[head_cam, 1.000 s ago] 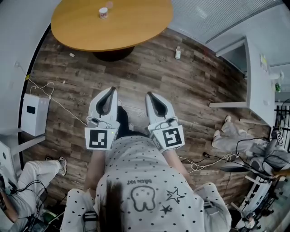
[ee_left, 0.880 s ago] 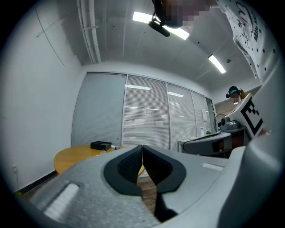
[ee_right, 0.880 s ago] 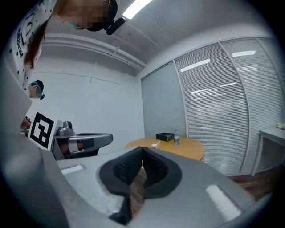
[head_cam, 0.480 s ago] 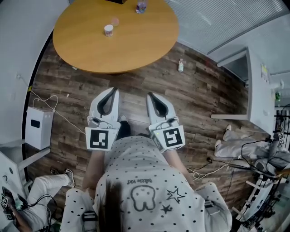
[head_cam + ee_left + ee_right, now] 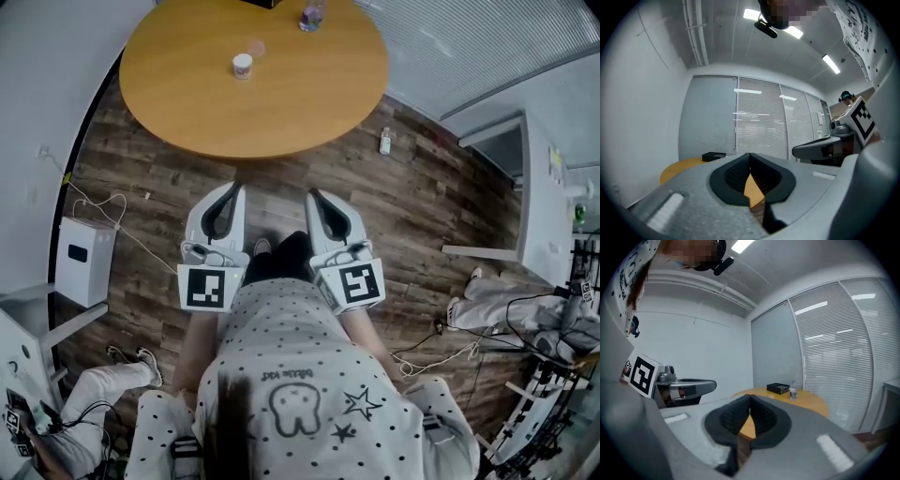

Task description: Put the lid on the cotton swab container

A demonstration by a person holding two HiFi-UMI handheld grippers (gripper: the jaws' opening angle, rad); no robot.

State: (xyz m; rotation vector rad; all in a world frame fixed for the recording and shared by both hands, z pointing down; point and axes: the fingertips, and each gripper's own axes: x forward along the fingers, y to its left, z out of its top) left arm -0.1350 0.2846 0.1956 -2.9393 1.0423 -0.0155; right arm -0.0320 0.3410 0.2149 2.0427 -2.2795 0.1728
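The small white cotton swab container (image 5: 243, 66) stands on the round orange wooden table (image 5: 309, 103), with a pale pink round lid (image 5: 257, 47) just beside it. The left gripper (image 5: 231, 188) and the right gripper (image 5: 315, 195), both pressed together and empty, hang short of the table's near edge. The left looks nearer.

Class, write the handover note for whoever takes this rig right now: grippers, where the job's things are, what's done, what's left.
Left gripper: shut, empty, over the floor, short of the table.
Right gripper: shut, empty, alongside it.
Cotton swab container: on the table; a pinkish disc, likely the lid, lies beside it, apart.
Done: nothing.
Left: reach the table, grip the lid, set it on the container.
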